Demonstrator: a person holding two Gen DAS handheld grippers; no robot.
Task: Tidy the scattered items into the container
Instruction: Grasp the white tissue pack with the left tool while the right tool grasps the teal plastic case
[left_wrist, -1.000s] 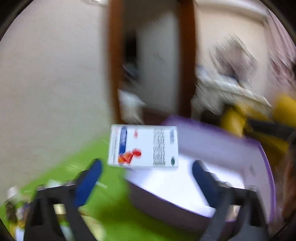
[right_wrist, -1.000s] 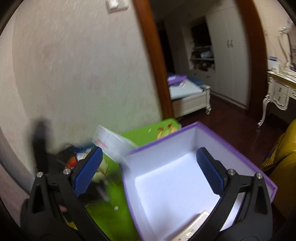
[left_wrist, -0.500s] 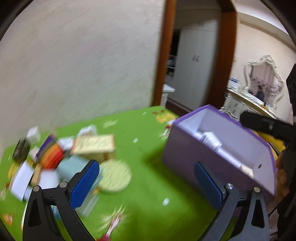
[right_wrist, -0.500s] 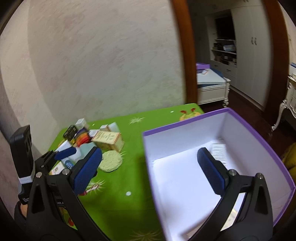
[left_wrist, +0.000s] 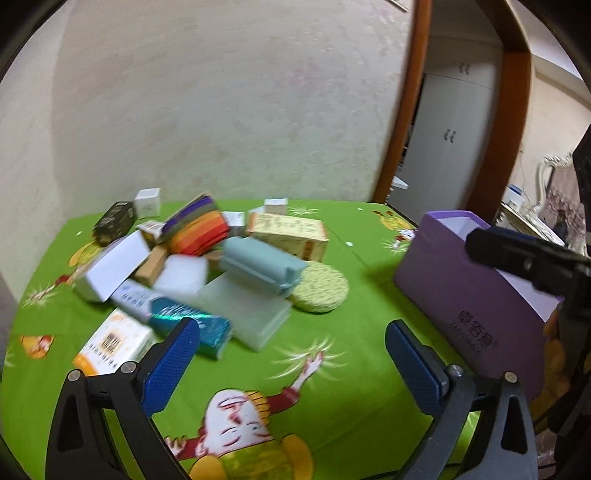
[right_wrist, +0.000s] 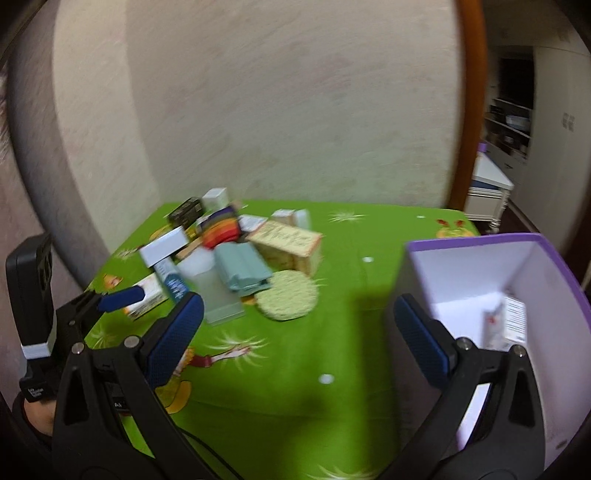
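Green cloth between pile, box

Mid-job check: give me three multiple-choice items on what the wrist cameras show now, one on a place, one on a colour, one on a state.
1. Where does the round green pad lie?
A. inside the purple box
B. on the green tablecloth, at the pile's edge nearest the box
C. in the right gripper

2. What colour is the outside of the box?
A. purple
B. yellow
C. black

3. How is the left gripper?
A. shut on a carton
B. shut on nothing
C. open, holding nothing

Answers: 1 B, the pad rests on the cloth beside the grey-blue pack. 2 A, its walls are purple, white inside. 3 C, its blue pads stand wide apart with only cloth between.
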